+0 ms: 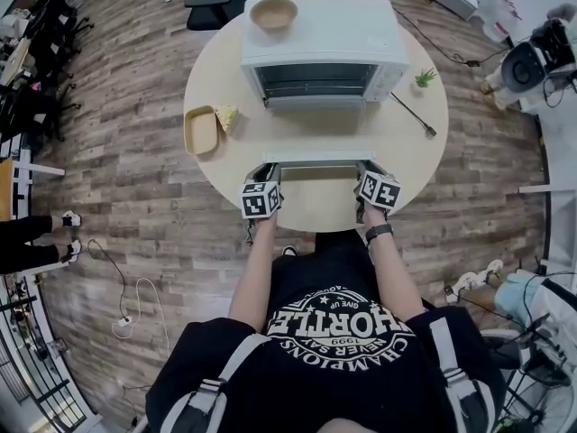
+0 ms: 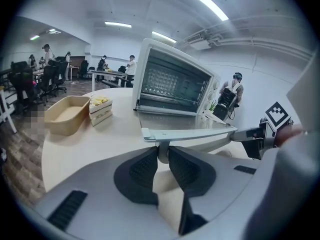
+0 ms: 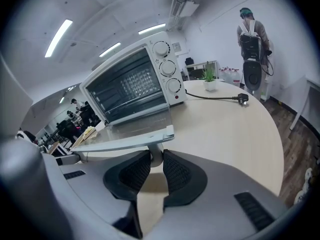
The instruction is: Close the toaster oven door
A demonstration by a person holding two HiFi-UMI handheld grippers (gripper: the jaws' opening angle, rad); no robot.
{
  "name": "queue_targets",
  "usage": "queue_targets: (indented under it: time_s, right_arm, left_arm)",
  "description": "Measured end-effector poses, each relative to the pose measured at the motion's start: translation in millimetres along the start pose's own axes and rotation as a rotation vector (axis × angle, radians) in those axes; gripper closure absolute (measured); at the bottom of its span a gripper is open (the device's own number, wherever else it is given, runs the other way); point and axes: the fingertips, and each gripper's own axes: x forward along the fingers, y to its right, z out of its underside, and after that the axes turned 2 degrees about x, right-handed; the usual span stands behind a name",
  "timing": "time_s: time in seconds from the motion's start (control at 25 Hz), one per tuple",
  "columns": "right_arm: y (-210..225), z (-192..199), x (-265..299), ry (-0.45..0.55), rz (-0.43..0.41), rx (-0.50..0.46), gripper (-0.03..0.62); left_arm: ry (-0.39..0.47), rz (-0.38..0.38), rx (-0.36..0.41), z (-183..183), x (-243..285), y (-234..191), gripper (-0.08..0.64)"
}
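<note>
Oven door (image 1: 315, 144) lies flat open; handle (image 2: 190, 133) runs left-right; left gripper (image 2: 163, 157), right gripper (image 3: 156, 160) clamp its posts.

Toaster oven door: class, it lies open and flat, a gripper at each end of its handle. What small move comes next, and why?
The left gripper and right gripper each pinch a post of the pale metal handle bar, and the glass door of the white toaster oven lies flat open. So probably raise both together, swinging the door up shut.
</note>
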Motion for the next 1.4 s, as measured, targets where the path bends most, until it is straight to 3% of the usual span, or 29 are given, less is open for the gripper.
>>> queue_targets:
  time_s: [0.96, 1.4]
  right_arm:
    - [-10.2, -26.1, -19.1, 0.041, 0.002, 0.055, 0.494]
    - [-19.7, -37.1, -27.4, 0.093, -0.024, 0.077, 0.495]
  left_arm:
    - [0.068, 0.023, -0.021, -29.9, -13.0, 5.5, 0.474]
    - [0.074, 0.030, 0.010, -43.1, -21.2, 4.9, 0.471]
